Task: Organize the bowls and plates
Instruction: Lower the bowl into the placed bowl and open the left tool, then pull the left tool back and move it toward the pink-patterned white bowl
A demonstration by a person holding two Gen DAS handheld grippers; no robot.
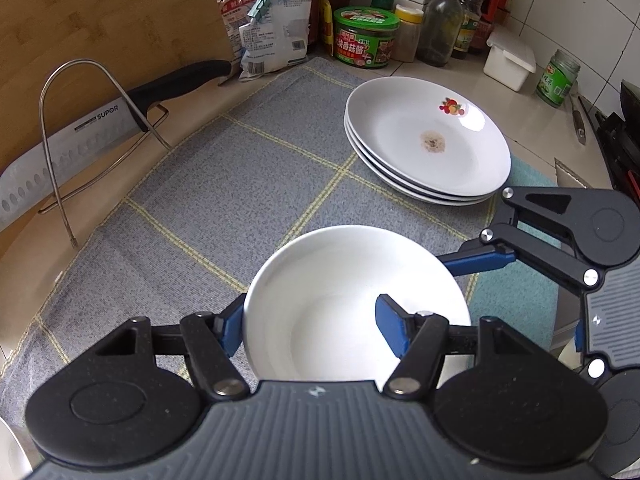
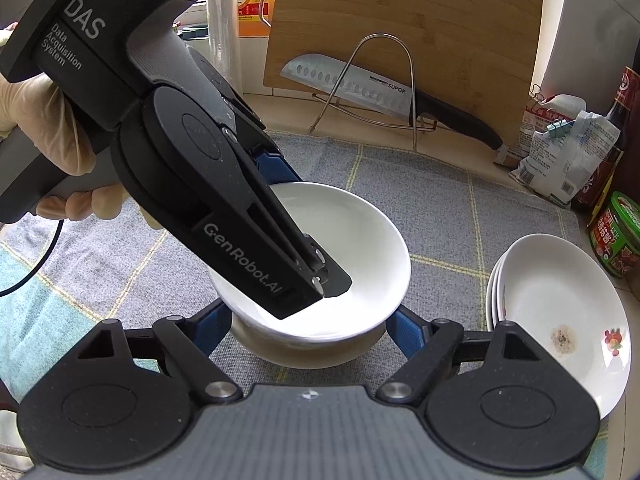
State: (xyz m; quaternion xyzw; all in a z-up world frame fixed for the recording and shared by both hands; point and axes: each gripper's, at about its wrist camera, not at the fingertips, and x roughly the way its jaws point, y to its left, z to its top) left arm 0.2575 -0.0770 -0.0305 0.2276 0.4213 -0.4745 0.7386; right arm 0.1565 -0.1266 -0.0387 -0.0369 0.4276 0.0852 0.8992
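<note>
On the grey checked cloth (image 1: 224,184) we see a white bowl (image 1: 352,304), and it serves as our landmark. The left gripper (image 1: 316,330) is clamped on the bowl's rim, one blue finger outside the wall and the other inside the hollow; the near edge of the bowl is hidden under the gripper's body. From the right wrist view the same gripper reaches down into the bowl from the upper left, held by a gloved hand (image 2: 48,136) that is partly cut off at the frame's edge. The right gripper (image 2: 308,330) stands with a blue finger on each side of the bowl's lower part; whether its pads press the wall or merely flank it we cannot tell, and the foot looks blurred, perhaps a second bowl beneath. Beyond the bowl to its right lies a stack of plates (image 1: 428,144), the top one bearing a brown stain and a fruit print. Beyond the bowl to its left, a knife (image 1: 80,140) leans in a wire rack (image 1: 60,128) against a wooden board (image 1: 100,20).
</note>
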